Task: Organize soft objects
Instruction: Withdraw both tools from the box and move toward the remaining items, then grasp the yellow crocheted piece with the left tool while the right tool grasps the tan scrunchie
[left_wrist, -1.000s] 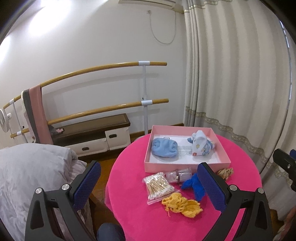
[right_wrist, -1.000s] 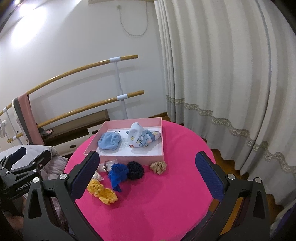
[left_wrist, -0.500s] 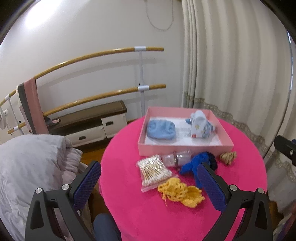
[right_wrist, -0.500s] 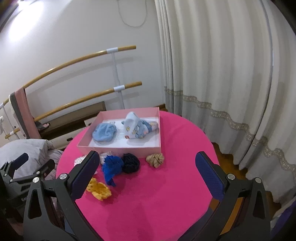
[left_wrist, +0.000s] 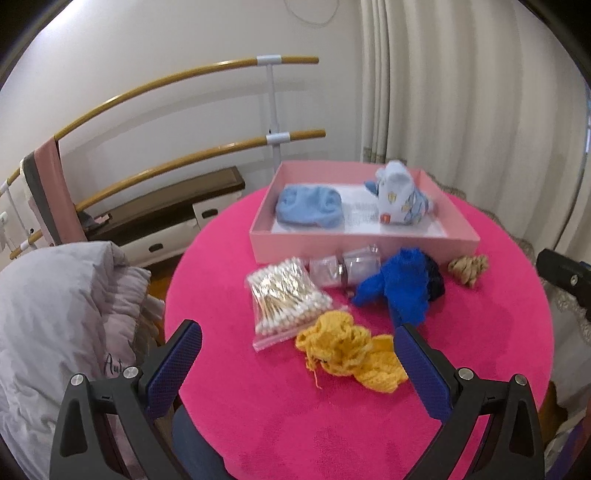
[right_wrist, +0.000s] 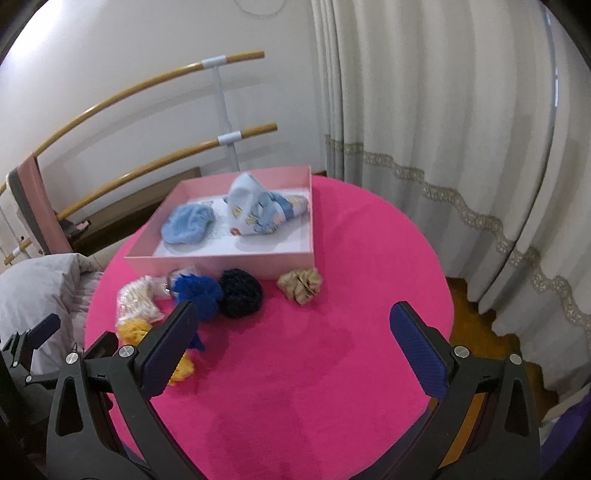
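A pink box (left_wrist: 364, 243) (right_wrist: 221, 264) on the round pink table holds a light blue cloth (left_wrist: 309, 209) (right_wrist: 188, 224) and patterned socks (left_wrist: 400, 199) (right_wrist: 264, 210). In front of it lie a blue knit piece (left_wrist: 400, 286) (right_wrist: 197, 293), a dark navy knit piece (right_wrist: 240, 297), a tan scrunchie (left_wrist: 468, 268) (right_wrist: 300, 285) and a yellow knit piece (left_wrist: 351, 354) (right_wrist: 135, 328). My left gripper (left_wrist: 295, 363) is open and empty, just short of the yellow piece. My right gripper (right_wrist: 291, 345) is open and empty above bare table.
A bag of cotton swabs (left_wrist: 286, 299) and a small clear bag (left_wrist: 343, 267) lie by the box. A grey duvet (left_wrist: 55, 314) is at the left, wooden rails (left_wrist: 184, 110) behind, curtains (right_wrist: 443, 129) at the right.
Both grippers have moved forward and lower toward the table; the objects look larger and nearer. Nothing was picked up.
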